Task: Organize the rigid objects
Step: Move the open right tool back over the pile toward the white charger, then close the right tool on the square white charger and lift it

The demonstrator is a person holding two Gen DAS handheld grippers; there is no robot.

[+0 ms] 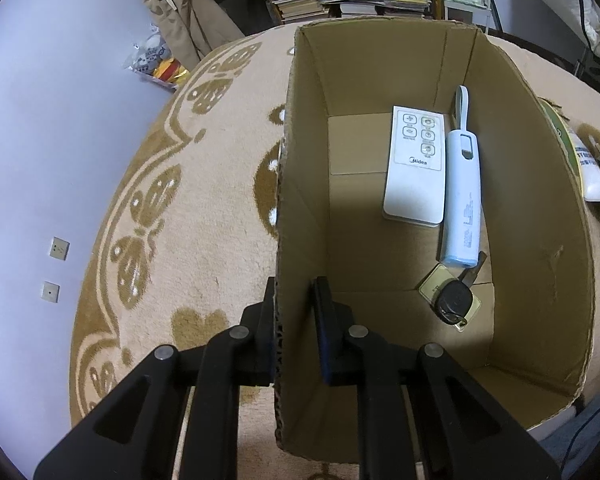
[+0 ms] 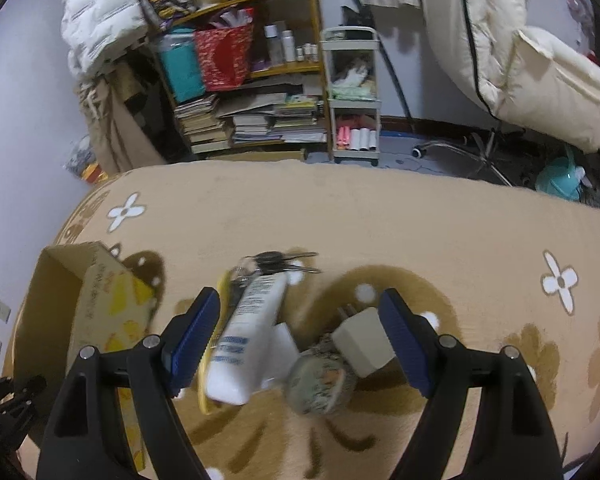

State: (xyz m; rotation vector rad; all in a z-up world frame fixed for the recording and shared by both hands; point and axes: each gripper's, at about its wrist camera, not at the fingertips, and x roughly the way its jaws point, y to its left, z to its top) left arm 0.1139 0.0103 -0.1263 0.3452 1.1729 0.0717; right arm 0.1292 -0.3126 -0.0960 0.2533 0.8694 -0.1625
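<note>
Left gripper (image 1: pixel 294 312) is clamped narrow on the near wall of the cardboard box (image 1: pixel 540 208), one finger outside, one inside. The box sits on the patterned blanket (image 1: pixel 204 216). Inside the box: a white remote (image 1: pixel 416 168) lying flat, a pale blue power bank (image 1: pixel 462 200) just beside it against the far-side wall, and a black car key (image 1: pixel 452 302) on a small card nearer the gripper. Outside the box, past its far wall, the right gripper (image 2: pixel 300 336) hangs wide open with nothing between its fingers. Below it lies a cluster: a white tube (image 2: pixel 248 340), a bunch of keys (image 2: pixel 278 262) at the tube's far end, a white plug adapter (image 2: pixel 362 340) and a round patterned tin (image 2: pixel 320 384), all crowded together, the tube on a yellow item.
</note>
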